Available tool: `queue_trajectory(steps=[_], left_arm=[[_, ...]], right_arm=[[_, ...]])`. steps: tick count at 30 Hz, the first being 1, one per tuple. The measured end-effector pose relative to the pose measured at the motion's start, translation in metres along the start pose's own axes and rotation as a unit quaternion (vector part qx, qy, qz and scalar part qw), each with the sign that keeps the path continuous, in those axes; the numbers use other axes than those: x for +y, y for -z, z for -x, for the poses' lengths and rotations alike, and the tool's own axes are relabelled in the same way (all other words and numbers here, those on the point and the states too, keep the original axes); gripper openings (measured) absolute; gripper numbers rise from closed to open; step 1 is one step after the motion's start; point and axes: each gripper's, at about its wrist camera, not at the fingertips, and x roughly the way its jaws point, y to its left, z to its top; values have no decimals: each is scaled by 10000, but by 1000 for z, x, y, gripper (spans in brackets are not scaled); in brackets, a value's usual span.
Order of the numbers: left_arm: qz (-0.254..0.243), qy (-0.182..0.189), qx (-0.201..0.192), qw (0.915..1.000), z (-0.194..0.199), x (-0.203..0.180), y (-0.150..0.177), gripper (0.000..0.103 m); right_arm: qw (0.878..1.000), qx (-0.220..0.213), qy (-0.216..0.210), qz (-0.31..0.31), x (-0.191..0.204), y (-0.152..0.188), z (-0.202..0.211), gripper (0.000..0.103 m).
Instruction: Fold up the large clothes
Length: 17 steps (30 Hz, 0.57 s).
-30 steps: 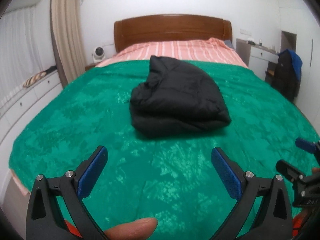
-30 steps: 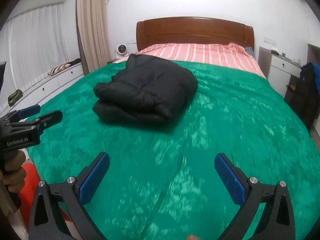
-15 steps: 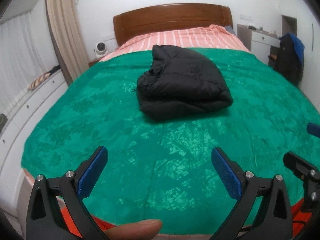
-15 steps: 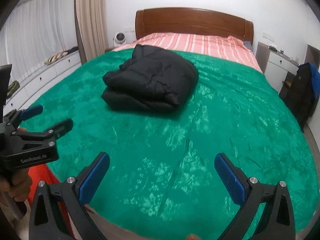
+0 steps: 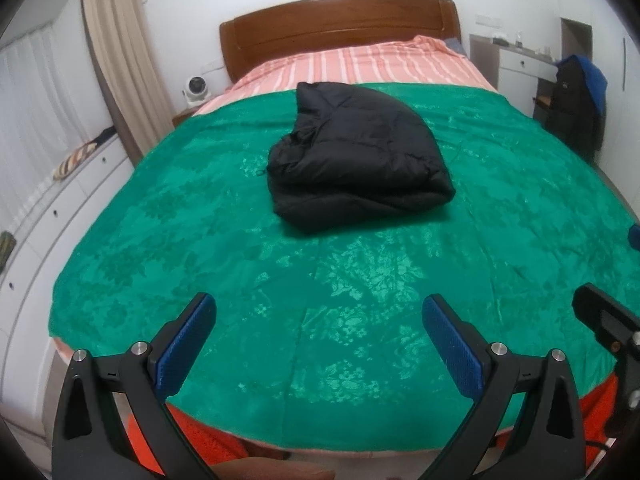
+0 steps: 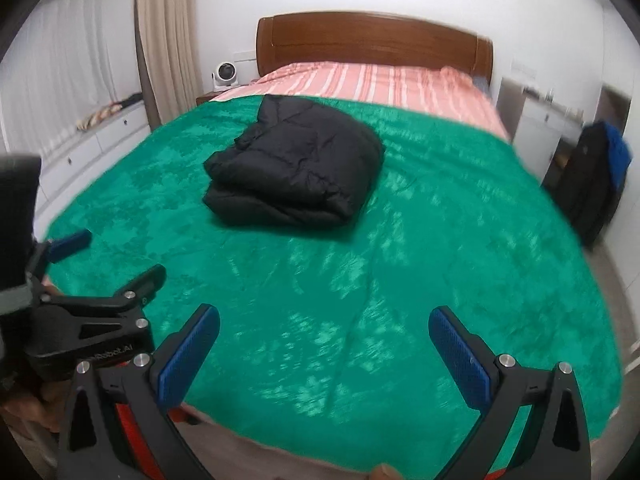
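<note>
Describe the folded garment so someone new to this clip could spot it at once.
Start at the big bed with the wooden headboard; a green bedspread covers most of it, and pink striped bedding shows at the head end. The black puffer jacket lies folded in a thick bundle on the green. It is the only dark thing on the bed.

Black gripper (image 5: 318, 340) frames, blue ribbed pads (image 5: 182, 350), silver screws.

Only one bit of lettering shows, white and partly cut off, reading roughly "Robot.AI", printed along the side of the black plastic left gripper (image 6: 108, 256) seen low in the right wrist view.
</note>
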Motion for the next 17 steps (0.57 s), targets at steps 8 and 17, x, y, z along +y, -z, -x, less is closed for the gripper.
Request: queue_trajectory(steps=[8,17], left_arm=[[15,43,52,10000,1,1,0,103],[32,63,-138,9999,8,-2,2,103]], right_arm=[[9998,116,179,-49,-5,6,-7,103],[9998,143,132,-91,-5,6,-7,103]])
